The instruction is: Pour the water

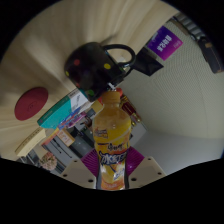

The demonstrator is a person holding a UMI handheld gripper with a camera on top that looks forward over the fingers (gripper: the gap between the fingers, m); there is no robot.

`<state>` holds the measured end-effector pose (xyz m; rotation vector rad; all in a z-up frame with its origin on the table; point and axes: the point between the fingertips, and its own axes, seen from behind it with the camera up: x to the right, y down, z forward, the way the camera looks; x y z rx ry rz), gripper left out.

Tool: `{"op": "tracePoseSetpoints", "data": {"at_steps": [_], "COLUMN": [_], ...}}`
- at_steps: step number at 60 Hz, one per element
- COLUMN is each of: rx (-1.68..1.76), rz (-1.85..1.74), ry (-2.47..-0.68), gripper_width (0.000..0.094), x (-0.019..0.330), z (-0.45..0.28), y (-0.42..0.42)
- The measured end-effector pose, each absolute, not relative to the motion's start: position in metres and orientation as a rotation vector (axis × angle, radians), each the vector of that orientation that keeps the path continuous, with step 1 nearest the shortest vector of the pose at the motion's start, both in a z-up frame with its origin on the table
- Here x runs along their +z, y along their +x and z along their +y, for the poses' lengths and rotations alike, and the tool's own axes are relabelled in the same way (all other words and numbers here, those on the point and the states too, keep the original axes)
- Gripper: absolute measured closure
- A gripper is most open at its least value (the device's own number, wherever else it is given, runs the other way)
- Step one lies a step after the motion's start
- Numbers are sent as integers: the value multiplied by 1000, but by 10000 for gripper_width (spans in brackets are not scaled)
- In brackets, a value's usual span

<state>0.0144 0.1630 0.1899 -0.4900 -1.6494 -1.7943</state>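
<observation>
The bottle (111, 135) is full of bright orange drink. It has an orange cap and a label in pink, white and orange. The worktop (175, 105) is pale cream. A black kettle (97, 63) sits on it, near a round red mat (32, 102) and a purple box (165, 43) with white letters.

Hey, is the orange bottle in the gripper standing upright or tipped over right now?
Upright. The orange bottle stands with its cap on top and its label level, held between the gripper fingers, whose pads press on both sides.
</observation>
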Motion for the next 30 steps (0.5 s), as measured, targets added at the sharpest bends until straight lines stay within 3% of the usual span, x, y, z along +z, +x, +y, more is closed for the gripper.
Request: {"op": "tracePoseSetpoints", "data": {"at_steps": [9, 14, 21, 30], "rx": [-1791, -1744, -1475, -792], "rz": [-1742, -1681, -1382, -799], "ry": [-455, -525, -862, -1314], "gripper_width": [621, 619, 622, 624], "x": [187, 191, 214, 223], "z": [181, 185, 183, 176], "y": [10, 13, 30, 51]}}
